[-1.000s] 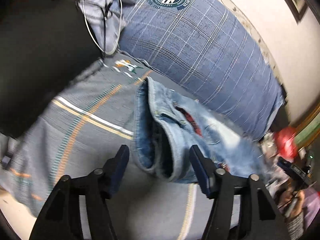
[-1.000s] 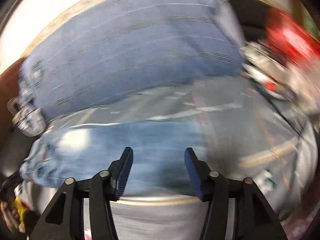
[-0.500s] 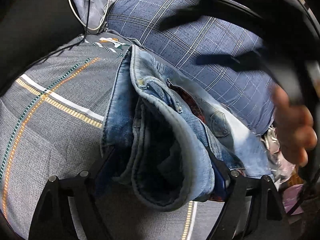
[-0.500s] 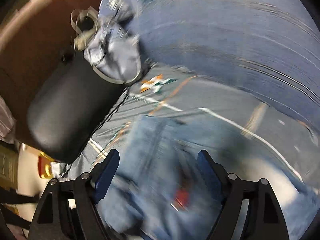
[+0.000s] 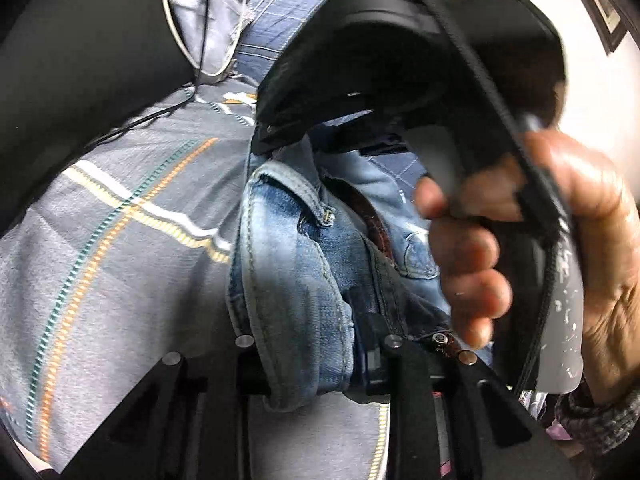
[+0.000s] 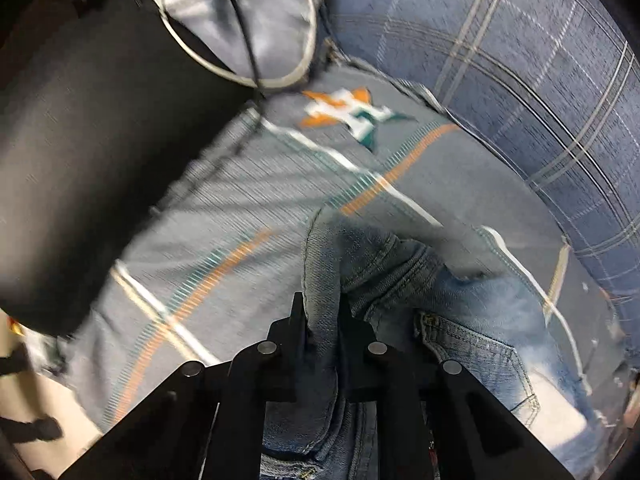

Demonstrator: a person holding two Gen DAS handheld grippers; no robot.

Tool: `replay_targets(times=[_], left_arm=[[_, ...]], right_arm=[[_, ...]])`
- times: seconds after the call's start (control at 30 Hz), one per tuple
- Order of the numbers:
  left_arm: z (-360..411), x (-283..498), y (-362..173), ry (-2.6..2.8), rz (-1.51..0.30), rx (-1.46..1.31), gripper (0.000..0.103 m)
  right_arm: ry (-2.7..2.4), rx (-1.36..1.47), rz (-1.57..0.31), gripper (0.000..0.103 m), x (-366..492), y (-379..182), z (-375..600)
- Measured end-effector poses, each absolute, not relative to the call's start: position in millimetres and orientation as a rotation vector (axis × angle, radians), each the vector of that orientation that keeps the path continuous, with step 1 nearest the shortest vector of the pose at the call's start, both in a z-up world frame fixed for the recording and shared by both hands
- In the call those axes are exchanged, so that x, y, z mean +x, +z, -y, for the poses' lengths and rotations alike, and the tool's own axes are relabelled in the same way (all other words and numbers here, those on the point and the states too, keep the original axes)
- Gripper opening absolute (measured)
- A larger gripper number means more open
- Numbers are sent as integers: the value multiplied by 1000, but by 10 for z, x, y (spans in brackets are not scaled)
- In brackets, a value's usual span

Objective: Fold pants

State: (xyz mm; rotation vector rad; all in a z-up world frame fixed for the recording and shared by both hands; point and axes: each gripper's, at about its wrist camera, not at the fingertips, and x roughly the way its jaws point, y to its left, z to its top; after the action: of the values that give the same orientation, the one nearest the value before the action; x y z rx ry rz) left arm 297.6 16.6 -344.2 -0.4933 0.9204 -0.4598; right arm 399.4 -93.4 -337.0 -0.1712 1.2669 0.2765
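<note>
Bedspread, grey with orange, teal and white stripes, fills most of both views, and a blue plaid pillow lies along its far edge with a dark cushion on the other side. On the spread we have the pants, faded blue jeans bunched near the waistband rather than lying flat. Our left claw is clamped on a thick roll of waistband denim, and our right claw is pinched tight on another doubled edge of the same jeans; in the left view our right hand and its tool sit just above the fabric. We judge the main risk to be an uneven fold: both grips hold several layers close together, so lifting could drag the legs into a twist or let an inner layer slip free. The loose cables near the pillow could also snag if we swing wide.
</note>
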Motion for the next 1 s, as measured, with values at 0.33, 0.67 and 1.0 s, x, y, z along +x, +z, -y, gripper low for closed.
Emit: replay_targets(times=[0.33, 0.67, 1.0], left_arm=[[-494, 2626, -2804, -507, -795, -443, 44], [775, 2777, -2532, -630, -805, -226, 58], [956, 2653, -3289, -520, -898, -42, 54]], right_arm=[[355, 190, -1076, 67, 3913, -2553, 2419], [228, 285, -1124, 57, 3917, -3093, 3549], [432, 152, -1130, 15, 3377, -3363, 3107]])
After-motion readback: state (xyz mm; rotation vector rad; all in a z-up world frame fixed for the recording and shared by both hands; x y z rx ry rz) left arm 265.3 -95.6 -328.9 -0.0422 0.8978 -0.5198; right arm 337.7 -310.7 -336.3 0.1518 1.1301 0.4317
